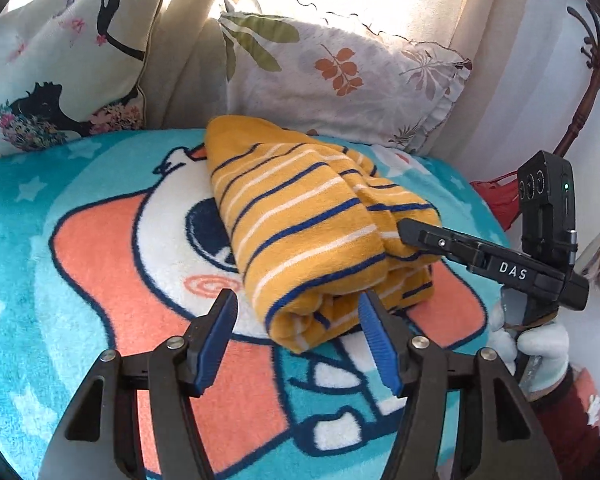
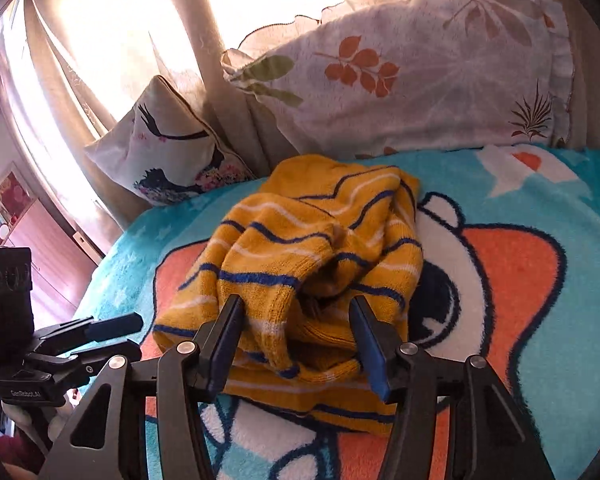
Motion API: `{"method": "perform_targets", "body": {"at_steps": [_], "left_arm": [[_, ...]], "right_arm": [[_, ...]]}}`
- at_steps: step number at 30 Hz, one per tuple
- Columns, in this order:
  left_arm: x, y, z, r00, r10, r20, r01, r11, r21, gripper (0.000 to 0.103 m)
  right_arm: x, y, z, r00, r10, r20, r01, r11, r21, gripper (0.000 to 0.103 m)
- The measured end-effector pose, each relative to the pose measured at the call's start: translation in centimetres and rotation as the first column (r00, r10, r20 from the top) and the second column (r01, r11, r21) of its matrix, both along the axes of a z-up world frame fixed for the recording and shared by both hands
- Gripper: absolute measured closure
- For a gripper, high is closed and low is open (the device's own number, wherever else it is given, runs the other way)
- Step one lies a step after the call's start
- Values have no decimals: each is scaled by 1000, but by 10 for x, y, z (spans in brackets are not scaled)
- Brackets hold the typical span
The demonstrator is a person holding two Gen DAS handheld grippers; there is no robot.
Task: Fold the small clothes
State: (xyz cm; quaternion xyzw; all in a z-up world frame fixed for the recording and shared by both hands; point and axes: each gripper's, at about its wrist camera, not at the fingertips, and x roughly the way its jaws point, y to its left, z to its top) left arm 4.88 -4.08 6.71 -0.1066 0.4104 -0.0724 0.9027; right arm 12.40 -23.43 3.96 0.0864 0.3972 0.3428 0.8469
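One garment, a yellow striped sweater, is seen doubled over into a thick bundle on the cartoon-print blanket, so most of the folding is judged done, though the layers look loose and uneven. The left hand-held gripper is spread wide, the bundle's near end lying just ahead of and between its fingers, nothing held. The right hand-held gripper is likewise wide, its fingers set around the opposite end, not clamped. A final tuck or flattening is judged left.
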Motion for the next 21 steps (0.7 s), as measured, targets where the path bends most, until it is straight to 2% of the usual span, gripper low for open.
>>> {"method": "perform_targets", "body": {"at_steps": [2,5,8,9,10,11,14,16,17,19,21], "left_arm": [[1,-3,-5,1000,-17,20,16,999,33,40],[9,-13,-12,998,-41,51,36,994,104,30],[24,-21,-19,998,-35,57,25,984,176,29],[30,-23,-21,998,-37,46,28,982,186,39],[36,-24,-23,998,-52,19,48,983,179,69],[42,-23,-22,999,-49,-7,50,983,178,70],[42,-13,-1,998,-60,-1,60,988,144,79],[35,-7,11,998,-69,3,68,988,136,89],[30,-4,13,998,-62,-1,62,987,150,89],[22,3,4,997,-74,-21,76,988,133,91],[17,3,-15,996,-76,-55,83,989,124,91]], "right_arm": [[4,-3,-5,1000,-9,-23,10,1000,27,44],[8,-10,-5,999,-20,-49,22,999,48,47],[6,-9,-1,999,-14,-42,15,999,44,53],[5,-9,0,999,-4,-42,6,999,47,63],[3,-8,1,999,10,-48,-7,998,58,83],[3,-8,2,998,23,-59,-18,997,73,92],[2,-13,23,999,26,-32,-22,995,99,95],[0,-24,43,1000,20,2,-20,991,129,96],[-3,-30,50,1000,14,19,-17,991,133,97],[-7,-39,52,1000,1,25,-4,992,126,97],[-8,-44,33,1000,-7,-26,10,993,114,97]]}}
